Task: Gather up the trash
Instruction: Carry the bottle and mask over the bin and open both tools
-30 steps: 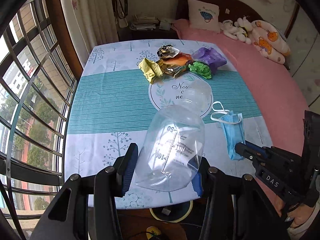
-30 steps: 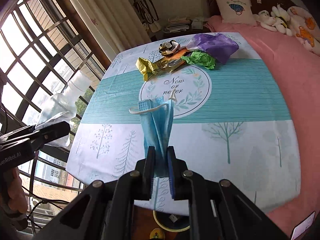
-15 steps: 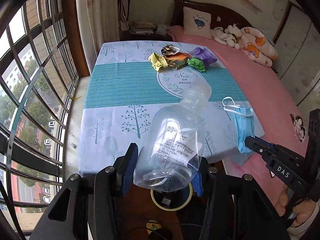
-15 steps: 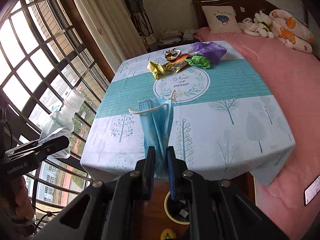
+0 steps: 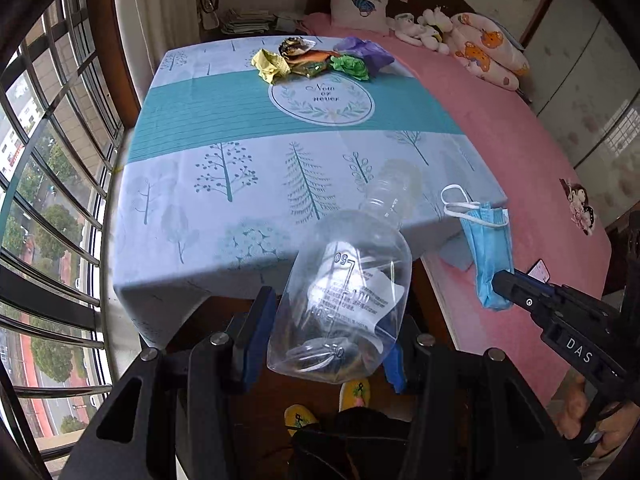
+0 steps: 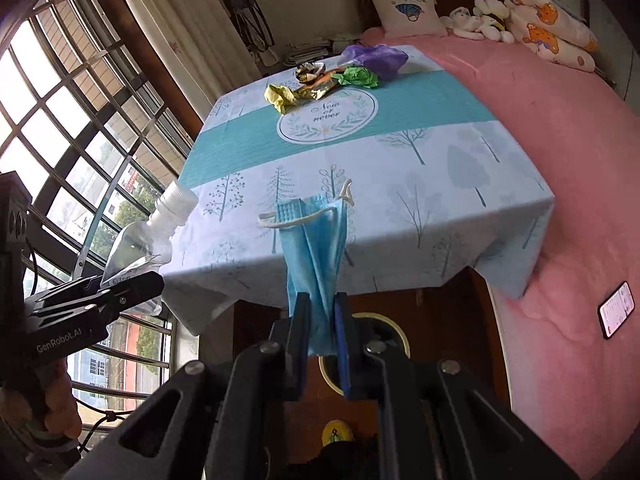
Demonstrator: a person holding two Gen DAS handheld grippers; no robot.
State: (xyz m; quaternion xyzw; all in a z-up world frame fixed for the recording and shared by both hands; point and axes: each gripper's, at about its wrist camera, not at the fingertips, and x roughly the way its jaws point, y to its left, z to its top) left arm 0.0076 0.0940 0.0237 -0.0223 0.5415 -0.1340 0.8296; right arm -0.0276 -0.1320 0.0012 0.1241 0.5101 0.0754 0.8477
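Both grippers pulled off table [image 5: 240,184] | left gripper [image 5: 322,344] clamps bottle [image 5: 348,296] | right gripper [image 6: 322,340] pinches mask [image 6: 316,248] – bin [image 6: 400,336] right-view only

Bottle [image 5: 352,292]: clear glossy plastic, paper label. Mask [image 6: 316,248]: matt pleated blue cloth. Tablecloth [image 5: 240,184]: smooth matt printed fabric. Wrappers [image 5: 312,62] at far edge: crumpled paper and shiny foil. Gripper fingers [image 6: 300,336]: matt black plastic.

- Tablecloth [image 5: 224,184]: pale blue with teal trees, a teal striped band, a white round emblem.
- Face mask [image 6: 316,248]: light blue, white ear loops.
- Bottle [image 5: 344,304]: clear plastic, white label.
- Crumpled wrappers: yellow [image 5: 270,65], green [image 5: 350,67], purple [image 5: 366,51].
- Bedspread [image 5: 500,140]: pink.
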